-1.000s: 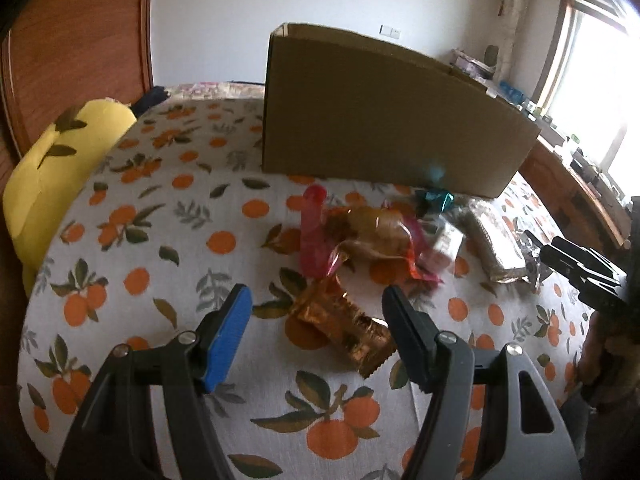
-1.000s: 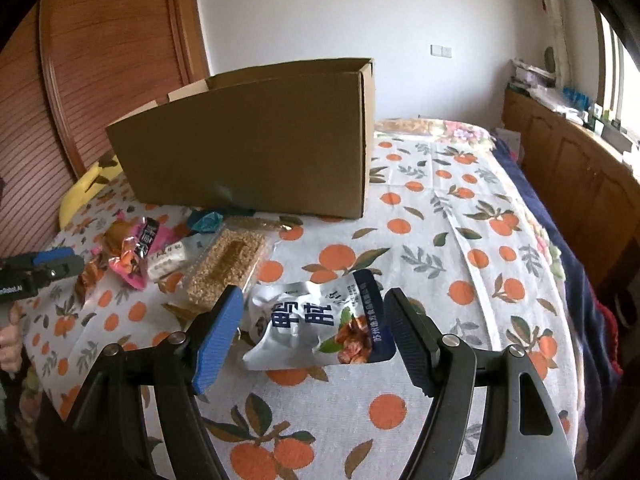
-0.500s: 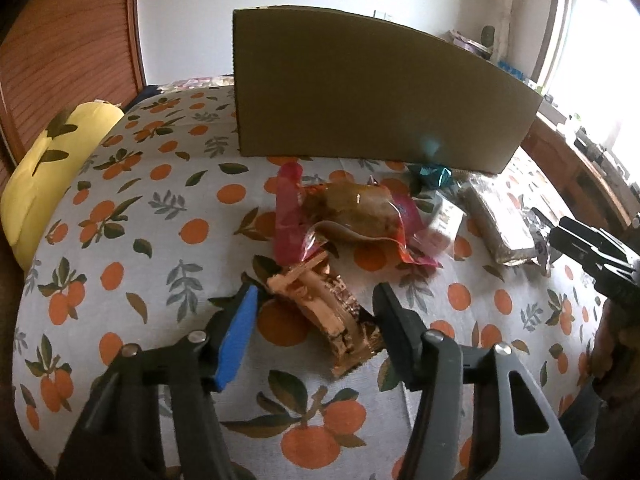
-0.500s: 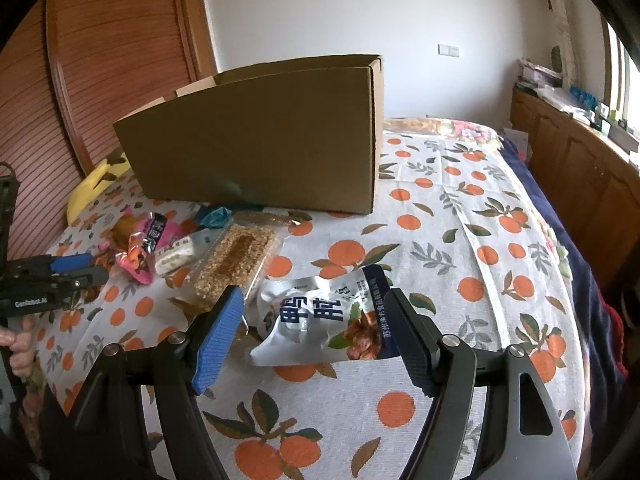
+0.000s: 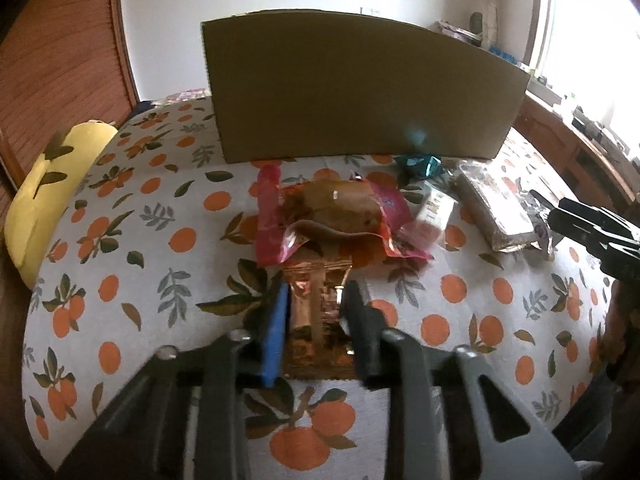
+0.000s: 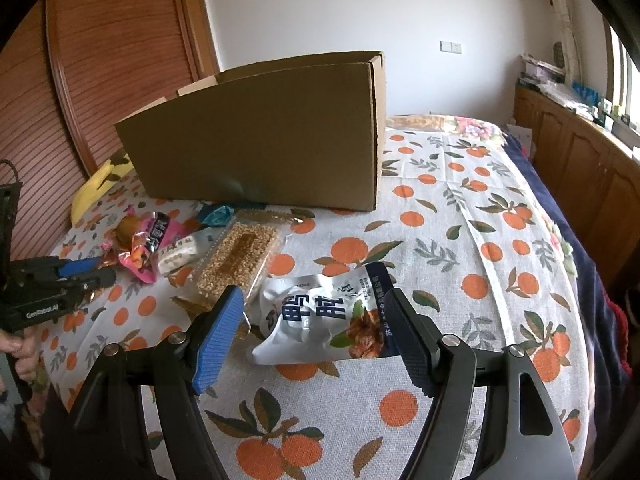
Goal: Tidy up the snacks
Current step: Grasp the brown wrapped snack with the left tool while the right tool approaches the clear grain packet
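Observation:
My left gripper (image 5: 316, 300) is shut on an orange foil snack packet (image 5: 318, 308) lying on the orange-print cloth (image 5: 120, 240). Just beyond lie a pink packet with a brown bun (image 5: 336, 216), a white bar (image 5: 434, 216), a teal candy (image 5: 420, 164) and a sesame bar (image 5: 496, 204). A tall cardboard box (image 5: 360, 88) stands behind them. My right gripper (image 6: 316, 320) is open, its fingers on either side of a white-and-navy pouch (image 6: 328, 316) without touching it. The sesame bar (image 6: 236, 260) lies left of the pouch, and the left gripper (image 6: 72, 276) shows at the left edge.
A yellow cushion (image 5: 48, 184) lies at the bed's left edge. Wooden shutters (image 6: 100, 80) stand behind the box. A wooden cabinet (image 6: 580, 152) with clutter runs along the right wall under a window. The cloth right of the pouch (image 6: 500, 220) holds nothing.
My left gripper moved forward and closed on the orange foil packet, which now lines up between the fingers. My right gripper shifted slightly and stays open around the pouch.

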The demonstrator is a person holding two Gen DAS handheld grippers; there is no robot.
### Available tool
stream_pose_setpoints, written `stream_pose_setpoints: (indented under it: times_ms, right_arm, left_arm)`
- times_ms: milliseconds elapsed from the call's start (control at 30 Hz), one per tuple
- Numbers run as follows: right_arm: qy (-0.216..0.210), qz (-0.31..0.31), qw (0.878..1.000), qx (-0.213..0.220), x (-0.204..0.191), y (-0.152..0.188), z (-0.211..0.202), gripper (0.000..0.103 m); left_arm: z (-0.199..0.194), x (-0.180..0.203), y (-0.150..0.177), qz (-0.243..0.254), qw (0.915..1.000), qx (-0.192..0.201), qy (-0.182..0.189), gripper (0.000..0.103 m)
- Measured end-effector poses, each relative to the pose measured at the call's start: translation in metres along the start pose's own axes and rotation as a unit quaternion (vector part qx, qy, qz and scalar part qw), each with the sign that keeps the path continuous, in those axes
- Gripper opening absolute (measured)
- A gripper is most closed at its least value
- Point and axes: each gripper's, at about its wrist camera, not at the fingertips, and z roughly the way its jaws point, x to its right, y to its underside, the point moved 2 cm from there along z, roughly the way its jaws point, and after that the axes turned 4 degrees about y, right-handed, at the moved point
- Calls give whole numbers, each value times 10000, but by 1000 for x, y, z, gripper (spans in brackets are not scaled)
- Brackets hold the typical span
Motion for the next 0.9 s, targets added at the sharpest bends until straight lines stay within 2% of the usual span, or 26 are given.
stream_pose_setpoints:
  times_ms: [233, 333, 700, 900]
  right_arm:
    - [53, -108, 9999, -56, -4, -2, 1, 74]
    - [268, -133, 9995, -52, -5, -6, 1, 74]
    - [-30, -282, 9993, -227, -37, -25, 18, 74]
    - [-174, -369, 9974, -598, -56, -34, 47, 70]
  left_arm:
    - [-8, -5, 6, -119, 9996, 60, 254, 21]
    - [-12, -4, 8, -148, 9991, 89, 376, 21]
    - [-26, -1, 7, -75, 9980, 309, 541, 21]
    - [-32, -8, 5, -86, 9979, 385, 522, 21]
